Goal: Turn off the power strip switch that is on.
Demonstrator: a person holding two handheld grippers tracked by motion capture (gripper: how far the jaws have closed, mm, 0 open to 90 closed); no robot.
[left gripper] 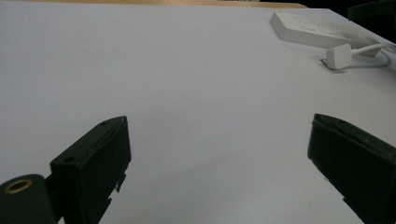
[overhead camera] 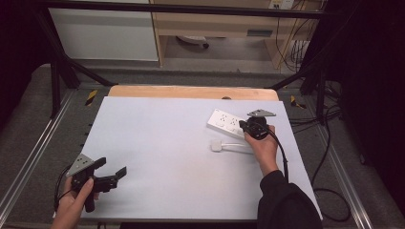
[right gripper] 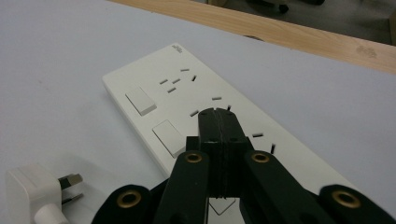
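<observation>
My right gripper (right gripper: pixel 219 112) sits over the power strip (right gripper: pixel 187 100) at the far right of the table (overhead camera: pixel 167 143), its fingers (right gripper: pixel 209 128) pressed fully together with nothing between them. The tips hover at or on the strip's top face near a socket; I can't tell if they touch. I judge the closed fingers are meant as a single blunt point, to pin the strip down or press on it while the plug goes in, since a light plastic bar like this would slide on the smooth sheet.

The strip is a flat white slab with rounded edges, two square rocker switches (right gripper: pixel 140 101) and groups of narrow slots. Just beside it, toward me, lies the plug (right gripper: pixel 28 186): a glossy white block with flat metal pins pointing at the strip, its cable (overhead camera: pixel 236 147) trailing off under my right hand (overhead camera: pixel 264 145).

My left gripper (overhead camera: pixel 102 177) rests at the near left corner, well apart from both, fingers (left gripper: pixel 93 158) spread wide and empty. I read that as parked and ready to fetch the plug. The table cover is matte, pale grey-blue, with a wooden edge (overhead camera: pixel 191 91) showing beyond.
</observation>
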